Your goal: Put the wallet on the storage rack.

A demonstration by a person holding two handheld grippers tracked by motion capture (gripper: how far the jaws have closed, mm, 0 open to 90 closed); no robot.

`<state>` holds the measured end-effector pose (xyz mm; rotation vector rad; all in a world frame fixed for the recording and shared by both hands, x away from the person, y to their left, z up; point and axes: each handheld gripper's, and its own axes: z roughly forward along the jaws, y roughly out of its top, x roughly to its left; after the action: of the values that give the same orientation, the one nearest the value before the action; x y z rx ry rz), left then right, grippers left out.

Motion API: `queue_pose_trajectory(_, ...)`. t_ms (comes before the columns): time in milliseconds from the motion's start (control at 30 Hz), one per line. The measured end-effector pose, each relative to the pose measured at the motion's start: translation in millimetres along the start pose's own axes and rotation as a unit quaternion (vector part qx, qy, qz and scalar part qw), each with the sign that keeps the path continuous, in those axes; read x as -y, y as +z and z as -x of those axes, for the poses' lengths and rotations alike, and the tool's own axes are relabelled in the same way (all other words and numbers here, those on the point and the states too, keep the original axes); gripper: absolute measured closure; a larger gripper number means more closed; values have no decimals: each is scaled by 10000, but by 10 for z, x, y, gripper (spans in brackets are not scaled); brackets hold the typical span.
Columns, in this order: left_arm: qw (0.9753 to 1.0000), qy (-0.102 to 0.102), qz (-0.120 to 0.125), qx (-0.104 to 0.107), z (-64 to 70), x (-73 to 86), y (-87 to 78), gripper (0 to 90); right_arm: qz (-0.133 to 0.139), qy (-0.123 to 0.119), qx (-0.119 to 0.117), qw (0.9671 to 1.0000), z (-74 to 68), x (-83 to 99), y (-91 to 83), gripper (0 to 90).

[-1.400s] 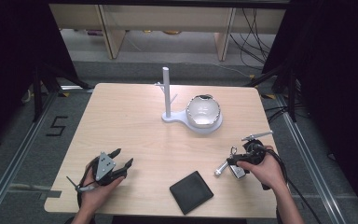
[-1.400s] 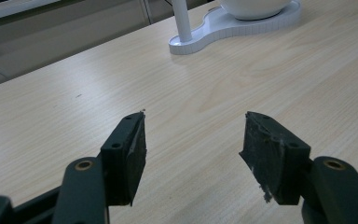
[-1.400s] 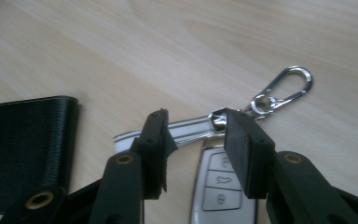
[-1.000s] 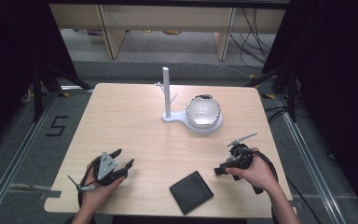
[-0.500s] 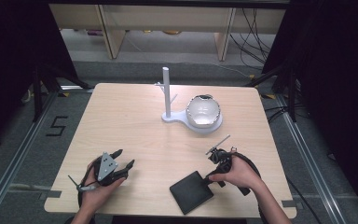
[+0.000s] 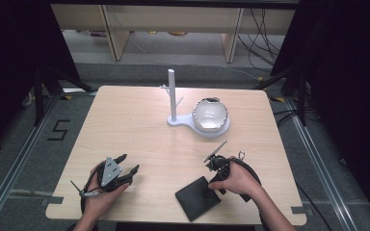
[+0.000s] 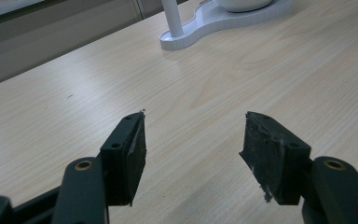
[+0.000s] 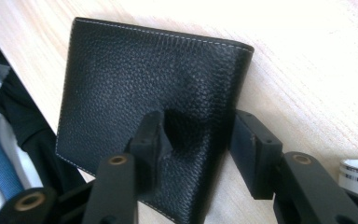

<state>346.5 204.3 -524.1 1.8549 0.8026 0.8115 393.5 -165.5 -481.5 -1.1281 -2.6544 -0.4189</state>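
Reaching down at the near right of the desk [image 6: 139, 125], right tongs [image 8: 200, 144] sit over the black leather wallet [image 6: 197, 198]. In the right gripper view the jaws are spread: one on top of the wallet's grained face, the other just past its edge over bare wood, so they straddle that edge. Not pinching it, gap visible on both sides. Wallet lies flat near the front edge of the desk, a little right of centre, turned at an angle. Right hand [image 6: 236, 180] wraps the tool, cable looping behind. Left tongs [image 7: 193, 140] rest low at the near left, held in the left hand [image 6: 101, 187], jaws spread wide with bare wood between. White stand [image 6: 173, 98] with a round white bowl [image 6: 210, 114] on its base sits further back, well apart from both.
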Motion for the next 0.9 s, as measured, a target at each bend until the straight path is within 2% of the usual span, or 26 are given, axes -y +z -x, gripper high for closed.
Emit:
queue_pose_trajectory(33,9999,92,68,56,-12,-5,15,387,-20,92,35,9999,-18,-13,8,596)
queue_pose_trajectory(100,9999,96,67,56,-11,-5,14,387,-182,359,29,9992,-28,-40,7,623)
queue_pose_trajectory(333,9999,75,106,65,-17,-3,22,387,-154,362,21,9992,-26,-50,22,702)
queue_pose_trajectory(367,9999,69,106,66,-17,-3,22,387,-192,424,26,9989,-36,-44,6,722)
queue_pose_trajectory(467,9999,71,112,60,-19,-3,20,387,-57,450,-28,9990,-19,-17,-14,768)
queue_pose_trajectory(567,9999,70,107,53,-20,-3,21,387,88,403,-80,9991,-5,16,-27,783)
queue_pose_trajectory(667,9999,60,104,53,-22,-3,21,387,79,341,-95,9993,-19,23,-70,795)
queue_pose_trajectory(767,9999,61,82,33,-20,-5,11,387,186,90,-60,9998,-54,16,-144,802)
queue_pose_trajectory(900,9999,65,107,53,-21,-3,19,387,417,-222,164,9987,-182,-3,-378,808)
